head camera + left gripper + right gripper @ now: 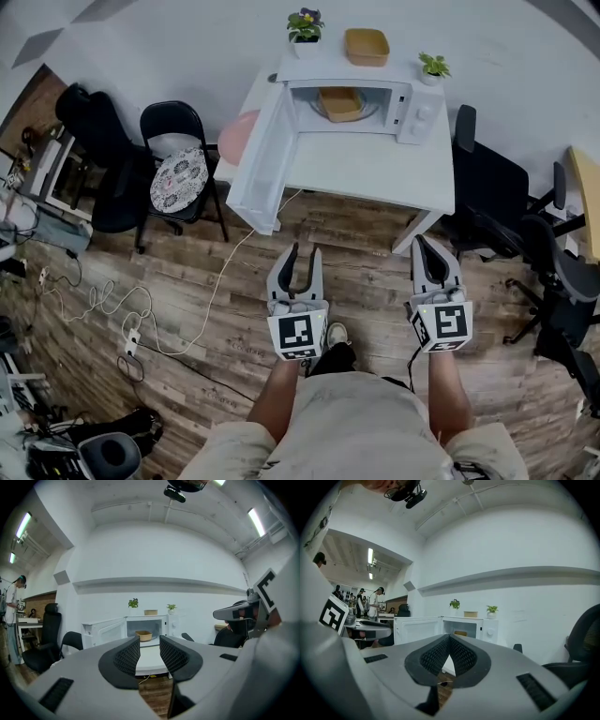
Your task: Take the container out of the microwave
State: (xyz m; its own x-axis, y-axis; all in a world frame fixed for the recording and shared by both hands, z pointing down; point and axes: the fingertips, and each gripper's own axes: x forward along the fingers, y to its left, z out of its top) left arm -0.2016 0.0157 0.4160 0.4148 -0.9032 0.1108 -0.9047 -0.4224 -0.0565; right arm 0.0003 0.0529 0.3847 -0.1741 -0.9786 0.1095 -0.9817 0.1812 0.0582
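At top centre of the head view, the microwave (417, 111) stands on a white table (375, 173), its door (261, 164) swung wide to the left, leaving the tan container (340, 103) inside exposed for a straight reach. Lower in the frame, well short of the table, the left gripper (305, 255) holds its jaws parted and empty; the right gripper (425, 246) has its jaws pressed together on nothing. The 2 tools point at the opening, apparently lined up for an approach.
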